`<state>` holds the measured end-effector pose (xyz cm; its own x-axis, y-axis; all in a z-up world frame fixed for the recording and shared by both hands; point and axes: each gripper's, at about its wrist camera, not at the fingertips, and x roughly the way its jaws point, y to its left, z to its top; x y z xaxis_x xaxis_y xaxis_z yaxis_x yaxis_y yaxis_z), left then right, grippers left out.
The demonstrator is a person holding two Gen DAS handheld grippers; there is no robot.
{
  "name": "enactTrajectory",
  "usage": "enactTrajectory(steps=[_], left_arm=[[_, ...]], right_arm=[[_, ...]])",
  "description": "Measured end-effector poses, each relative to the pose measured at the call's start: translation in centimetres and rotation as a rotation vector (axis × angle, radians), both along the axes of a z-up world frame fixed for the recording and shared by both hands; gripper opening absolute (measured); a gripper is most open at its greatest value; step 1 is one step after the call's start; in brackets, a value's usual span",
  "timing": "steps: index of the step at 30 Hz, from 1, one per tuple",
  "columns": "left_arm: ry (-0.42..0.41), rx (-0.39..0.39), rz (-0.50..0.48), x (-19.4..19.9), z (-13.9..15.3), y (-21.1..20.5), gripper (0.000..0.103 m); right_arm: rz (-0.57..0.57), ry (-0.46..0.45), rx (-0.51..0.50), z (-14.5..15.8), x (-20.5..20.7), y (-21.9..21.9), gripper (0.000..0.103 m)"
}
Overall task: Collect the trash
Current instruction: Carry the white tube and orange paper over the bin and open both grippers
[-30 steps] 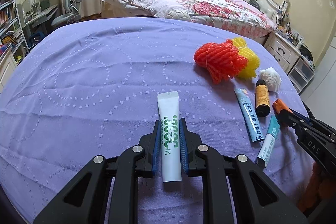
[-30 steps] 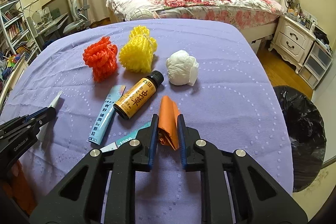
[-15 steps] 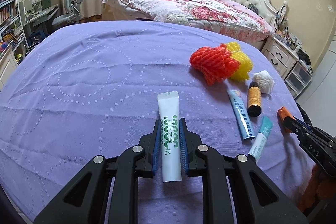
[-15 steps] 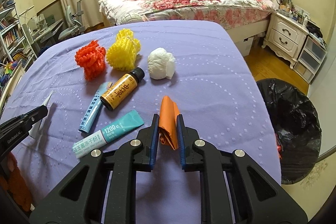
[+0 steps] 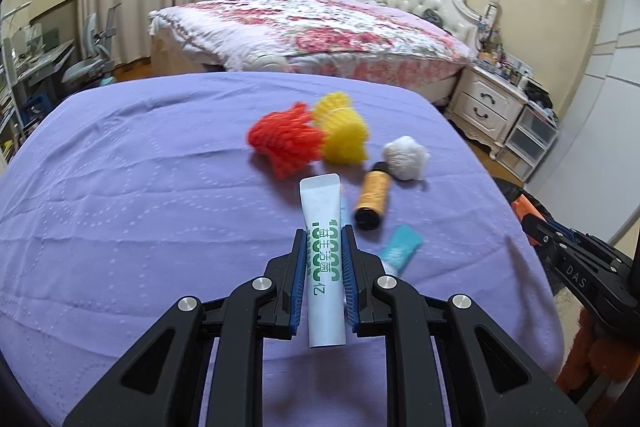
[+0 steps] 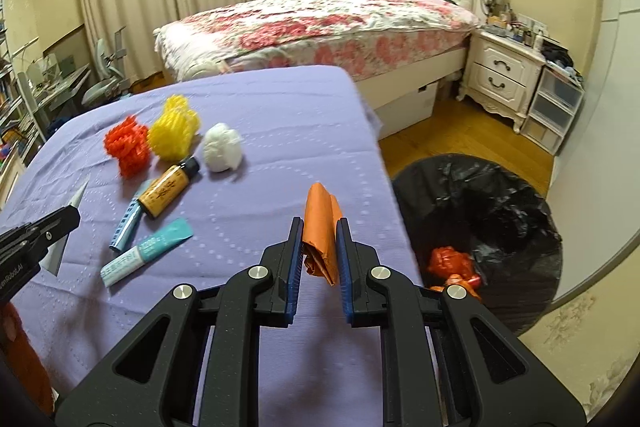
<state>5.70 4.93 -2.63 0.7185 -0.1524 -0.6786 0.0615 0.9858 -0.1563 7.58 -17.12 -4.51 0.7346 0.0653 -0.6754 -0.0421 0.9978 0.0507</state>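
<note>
My left gripper (image 5: 323, 239) is shut on a white tube with green print (image 5: 324, 227), held above the purple table. My right gripper (image 6: 319, 227) is shut on a folded orange wrapper (image 6: 320, 223), held near the table's right edge. A bin lined with a black bag (image 6: 492, 211) stands on the floor to the right, with red and orange trash inside. On the table lie a red foam net (image 6: 128, 147), a yellow foam net (image 6: 174, 135), a white paper ball (image 6: 222, 147), an orange bottle (image 6: 168, 187), a blue tube (image 6: 126, 223) and a teal tube (image 6: 146, 247).
The table is covered by a purple cloth (image 6: 280, 131). A bed (image 6: 320, 23) stands behind it and a white nightstand (image 6: 504, 75) at the right. A desk and chair (image 6: 100, 83) are at the far left.
Both grippers have risen and swung to the right with their loads. The bin now shows much closer in the right wrist view.
</note>
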Motion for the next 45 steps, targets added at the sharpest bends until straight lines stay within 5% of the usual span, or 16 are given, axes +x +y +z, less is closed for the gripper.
enactTrajectory(steps=[25, 45], left_arm=[[-0.032, 0.063, -0.321, 4.8, 0.0, -19.4, 0.018], [-0.045, 0.143, -0.382, 8.0, -1.2, -25.4, 0.018]], right_arm=[[-0.242, -0.020, 0.015, -0.7, -0.8, -12.6, 0.016], [-0.316, 0.008, 0.073, -2.1, 1.4, -16.7, 0.016]])
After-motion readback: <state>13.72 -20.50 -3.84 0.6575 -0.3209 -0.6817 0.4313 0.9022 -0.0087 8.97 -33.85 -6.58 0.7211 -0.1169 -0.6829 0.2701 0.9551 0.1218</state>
